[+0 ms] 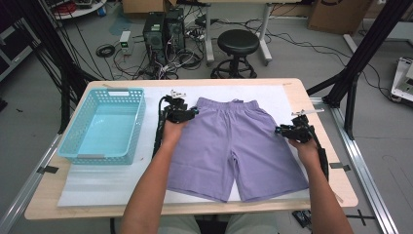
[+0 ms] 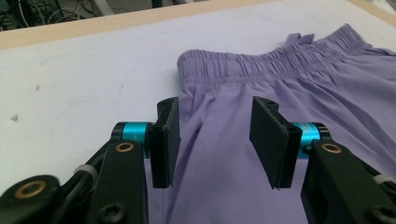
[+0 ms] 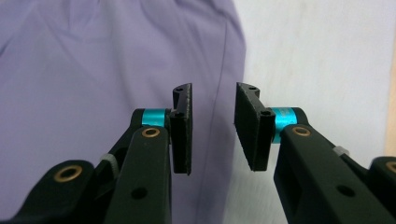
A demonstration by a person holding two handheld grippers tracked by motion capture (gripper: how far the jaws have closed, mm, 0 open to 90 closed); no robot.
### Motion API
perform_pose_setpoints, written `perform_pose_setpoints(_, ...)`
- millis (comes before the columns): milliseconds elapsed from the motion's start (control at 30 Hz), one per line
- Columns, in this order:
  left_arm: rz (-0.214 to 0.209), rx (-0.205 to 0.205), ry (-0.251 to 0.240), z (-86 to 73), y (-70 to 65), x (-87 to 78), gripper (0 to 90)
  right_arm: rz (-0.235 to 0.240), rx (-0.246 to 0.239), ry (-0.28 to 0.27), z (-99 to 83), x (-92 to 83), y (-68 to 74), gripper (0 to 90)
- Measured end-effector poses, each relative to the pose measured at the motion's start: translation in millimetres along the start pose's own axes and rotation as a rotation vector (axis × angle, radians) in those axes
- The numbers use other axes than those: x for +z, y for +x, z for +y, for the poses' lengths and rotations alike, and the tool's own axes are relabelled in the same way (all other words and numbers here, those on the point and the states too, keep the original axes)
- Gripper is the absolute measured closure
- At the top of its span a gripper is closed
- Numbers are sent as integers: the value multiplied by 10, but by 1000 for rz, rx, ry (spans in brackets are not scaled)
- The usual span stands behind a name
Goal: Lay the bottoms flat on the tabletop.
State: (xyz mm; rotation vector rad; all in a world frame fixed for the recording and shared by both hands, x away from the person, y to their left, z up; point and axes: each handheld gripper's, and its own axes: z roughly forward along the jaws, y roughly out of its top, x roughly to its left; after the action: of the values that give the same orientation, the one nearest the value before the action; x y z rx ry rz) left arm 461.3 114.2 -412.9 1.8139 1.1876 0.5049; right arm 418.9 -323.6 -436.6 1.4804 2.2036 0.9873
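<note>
Nearest the high camera, the person's two forearms are coming up from the bottom edge and reaching over a pair of purple shorts that is lying flat on a white sheet covering the wooden table. The left gripper is sitting at the shorts' left side just below the waistband, and the right gripper is sitting at the outer edge of the right leg.

The high view is giving the whole layout: a light blue basket is resting on the sheet to the left of the shorts, well apart from them, and a black stool is standing on the floor beyond the table. It is too distant, though, to tell how the jaws are standing.

The gripper views are settling that. In the left gripper view, the left gripper is holding its jaws apart with a wide gap, both pads free of the cloth; the shorts' side edge is running between and beneath them, and the gathered waistband is lying just ahead. In the right gripper view, the right gripper is holding its jaws apart with a narrower gap, nothing pinched; the side seam and outer edge of the shorts are passing under that gap, with the white sheet showing beside them.
</note>
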Motion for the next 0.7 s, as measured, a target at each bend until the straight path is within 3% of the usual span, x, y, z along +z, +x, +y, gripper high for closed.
perform_pose_setpoints(67,-3,1,-2,-49,-27,-89,528,-62,-49,21,-91,-6,34,866)
perform_pose_setpoints(100,-4,9,-3,-72,-43,-134,527,-100,-57,5,-120,-18,37,866)
perform_pose_setpoints(133,-4,13,-9,-96,-57,-184,528,-108,-40,-1,-134,-22,23,865)
perform_pose_setpoints(167,-7,11,-16,-119,-68,-230,527,-113,-27,-5,-140,-26,20,846)
perform_pose_setpoints(233,-16,12,-22,-163,-79,-314,527,-148,-12,-11,-137,-47,35,709)
perform_pose_setpoints(300,-22,10,-32,-214,-85,-392,527,-112,16,-44,-155,-115,38,697)
perform_pose_setpoints(367,-31,4,-36,-276,-95,-468,526,-109,7,-67,-187,-204,61,697)
perform_pose_setpoints(700,-77,12,-53,-597,-203,-805,495,-41,-23,-46,-627,-566,213,688)
